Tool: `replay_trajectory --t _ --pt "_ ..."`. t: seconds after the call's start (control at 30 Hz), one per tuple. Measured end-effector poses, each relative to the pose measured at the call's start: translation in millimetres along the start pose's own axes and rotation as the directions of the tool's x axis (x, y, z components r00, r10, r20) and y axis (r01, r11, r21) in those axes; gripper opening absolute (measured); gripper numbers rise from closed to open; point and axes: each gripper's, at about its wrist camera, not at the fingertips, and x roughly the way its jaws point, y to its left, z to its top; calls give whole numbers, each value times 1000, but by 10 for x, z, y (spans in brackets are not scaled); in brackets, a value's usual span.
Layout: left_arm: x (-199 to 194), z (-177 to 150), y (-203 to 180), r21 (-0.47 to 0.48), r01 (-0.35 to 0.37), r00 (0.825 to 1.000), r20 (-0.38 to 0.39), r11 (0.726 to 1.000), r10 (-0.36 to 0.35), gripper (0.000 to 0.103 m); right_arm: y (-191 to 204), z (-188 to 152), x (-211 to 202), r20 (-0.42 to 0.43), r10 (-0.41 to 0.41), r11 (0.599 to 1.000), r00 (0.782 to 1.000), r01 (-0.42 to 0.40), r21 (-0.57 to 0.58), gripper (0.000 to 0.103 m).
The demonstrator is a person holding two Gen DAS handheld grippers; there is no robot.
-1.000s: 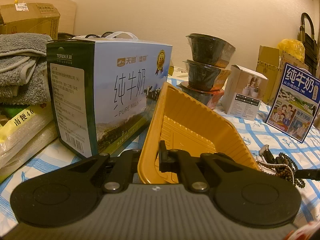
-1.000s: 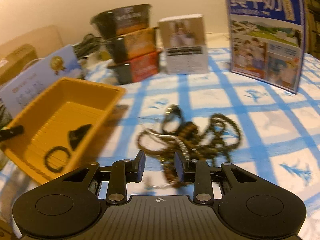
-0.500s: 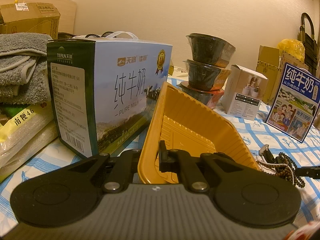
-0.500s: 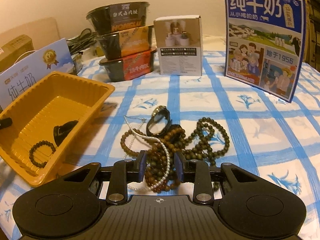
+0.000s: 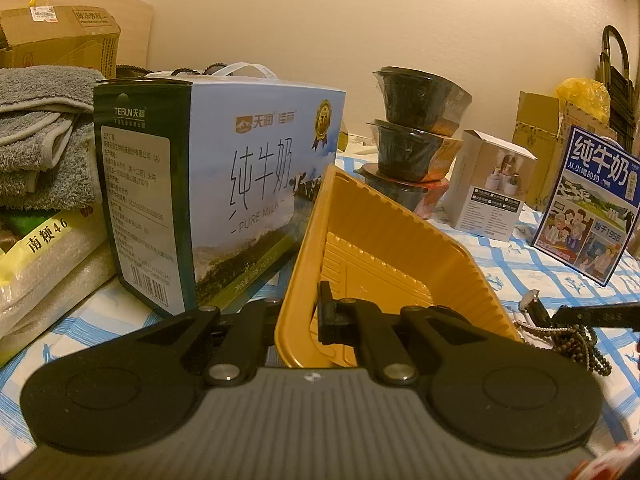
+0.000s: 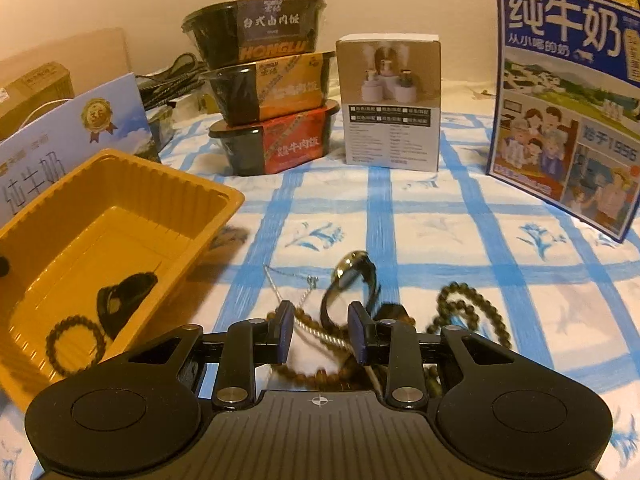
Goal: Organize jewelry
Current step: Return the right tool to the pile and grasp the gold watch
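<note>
A yellow plastic tray (image 6: pixel 120 196) sits at the left; my left gripper (image 5: pixel 300 316) is shut on its near rim (image 5: pixel 292 280). Inside the tray lie a dark bead bracelet (image 6: pixel 74 344) and a black item (image 6: pixel 124 296). A tangled pile of jewelry lies on the blue-checked cloth: a watch (image 6: pixel 352 280), a silver chain (image 6: pixel 288 280), brown bead strands (image 6: pixel 468 312). My right gripper (image 6: pixel 322 332) is open, low over the pile, its fingers either side of a twisted silver cord (image 6: pixel 320 330). The pile also shows in the left wrist view (image 5: pixel 568 332).
A milk carton (image 5: pixel 224 208) stands left of the tray. Three stacked food bowls (image 6: pixel 268 100), a small white box (image 6: pixel 392 100) and a blue milk box (image 6: pixel 568 100) stand behind. Towels (image 5: pixel 40 136) and rice bags (image 5: pixel 44 264) are at far left.
My right gripper has moved forward and down into the jewelry pile and its jaws have opened wider. My left gripper has stayed shut on the tray.
</note>
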Motion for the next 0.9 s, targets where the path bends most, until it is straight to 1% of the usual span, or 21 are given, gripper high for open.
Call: replay_trajectory --t 0.13,0.33,0.5,0.7,0.77,0.8,0.9 --pt "0 -1 0 1 0 1000 1 1000 0 5 8 65 159 -7 -16 1000 1000 16 6 30" --pt "9 7 7 1 1 1000 2 1000 -1 5 13 128 378 -25 -62 998 998 62 -2 30" --pt "9 7 6 1 0 1000 1 1000 0 6 -28 198 543 -43 -105 994 994 106 26 30" --pt "10 9 8 2 0 1000 1 1000 0 6 -56 248 674 -66 -121 991 990 125 48 30" --pt "9 7 7 2 1 1000 1 1000 -1 6 -65 248 697 -70 -123 991 990 127 49 26" --pt "9 7 6 2 0 1000 2 1000 0 6 -67 245 703 -71 -122 991 990 126 45 15" --pt "13 14 10 3 0 1000 2 1000 0 6 -65 226 682 -63 -111 993 992 113 29 13"
